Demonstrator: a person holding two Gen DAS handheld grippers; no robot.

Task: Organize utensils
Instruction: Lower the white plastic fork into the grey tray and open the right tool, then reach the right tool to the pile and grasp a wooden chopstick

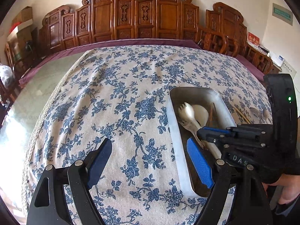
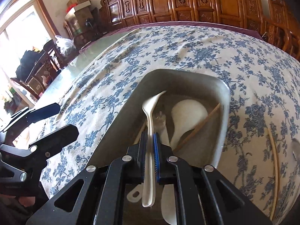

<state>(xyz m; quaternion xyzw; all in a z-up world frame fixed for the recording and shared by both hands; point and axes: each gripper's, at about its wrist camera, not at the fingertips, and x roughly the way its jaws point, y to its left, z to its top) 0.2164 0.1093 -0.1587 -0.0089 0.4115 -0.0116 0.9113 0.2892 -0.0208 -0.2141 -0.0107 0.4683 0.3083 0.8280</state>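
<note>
Both pads of right gripper (image 2: pixel 150 150) pinch white spoon (image 2: pixel 150 116) over tray (image 2: pixel 223 112).

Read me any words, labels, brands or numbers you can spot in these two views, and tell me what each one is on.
"DAS": raised letters on the black body of the right gripper, cut off at the edge.
Green wall sign: has text, too small to read.
Red packet on the side furniture: gold characters, blurred.
White box beside it: blue print, unreadable.
Nothing readable on the metal tray or the utensils in it.
</note>
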